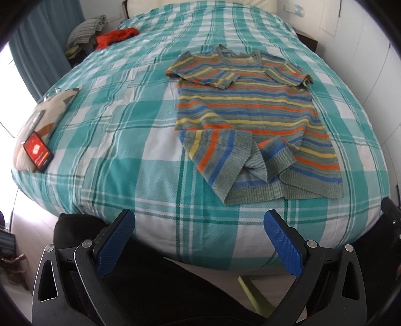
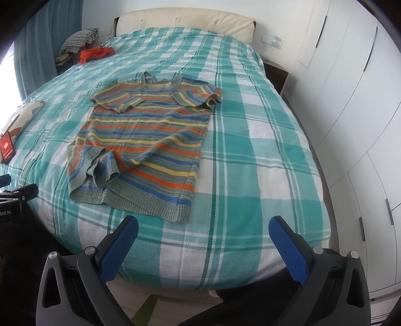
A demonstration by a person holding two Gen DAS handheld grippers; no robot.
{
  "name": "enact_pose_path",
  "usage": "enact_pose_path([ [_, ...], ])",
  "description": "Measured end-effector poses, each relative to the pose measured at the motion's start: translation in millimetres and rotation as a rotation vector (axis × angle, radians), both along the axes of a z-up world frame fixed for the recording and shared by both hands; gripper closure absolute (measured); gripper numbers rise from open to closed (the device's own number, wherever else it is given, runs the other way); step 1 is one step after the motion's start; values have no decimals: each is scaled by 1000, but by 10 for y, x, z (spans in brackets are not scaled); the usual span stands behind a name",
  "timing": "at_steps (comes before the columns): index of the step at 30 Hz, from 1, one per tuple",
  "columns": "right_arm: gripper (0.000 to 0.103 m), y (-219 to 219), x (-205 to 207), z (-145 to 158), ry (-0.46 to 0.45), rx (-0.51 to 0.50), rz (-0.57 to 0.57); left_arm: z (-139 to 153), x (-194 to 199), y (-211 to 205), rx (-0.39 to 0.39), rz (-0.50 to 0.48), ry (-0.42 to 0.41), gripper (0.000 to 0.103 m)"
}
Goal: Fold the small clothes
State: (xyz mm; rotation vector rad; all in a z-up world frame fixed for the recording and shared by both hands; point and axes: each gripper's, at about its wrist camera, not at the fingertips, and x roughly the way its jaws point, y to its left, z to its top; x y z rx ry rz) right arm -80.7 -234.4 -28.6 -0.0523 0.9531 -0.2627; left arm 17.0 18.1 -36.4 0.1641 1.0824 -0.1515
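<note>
Both pairs of jaws are spread wide with nothing between them. The left gripper (image 1: 199, 225) and the right gripper (image 2: 203, 232) hang over the near edge of the bed (image 1: 140, 155), close to the foot, and neither one touches cloth.

Ahead of both lies the small knitted top with orange, yellow, blue and grey-green stripes (image 1: 253, 115). It rests flat on the bed's cover, past the near edge and about the middle of the bed from side to side. Its long way runs from the near edge toward the headboard (image 2: 185, 23), with the neck hole at the far end and the thick grey-green hem at the near end. Both short sleeves are folded in across the chest. The near left corner of the hem is bunched and flipped up, so that part is not flat.

From the left gripper the top sits forward and to the right. From the right gripper it sits forward and to the left. So the top lies between the two, and the hem is the part nearest to both. I think each gripper could reach its own hem corner about as easily.

The cover is soft teal and white checked cloth. A phone with a red screen (image 1: 38, 151) leans on a patterned cushion (image 1: 46, 117) at the left edge. A crumpled orange cloth (image 1: 116, 36) lies at the far left corner. White cupboard doors (image 2: 351, 112) stand along the right side.
</note>
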Motion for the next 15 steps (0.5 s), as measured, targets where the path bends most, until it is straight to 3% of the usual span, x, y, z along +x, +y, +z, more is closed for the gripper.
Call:
enact_pose_path([
  [15, 1, 53, 25, -13, 10, 0, 9, -1, -18, 5, -7, -13, -4, 0],
])
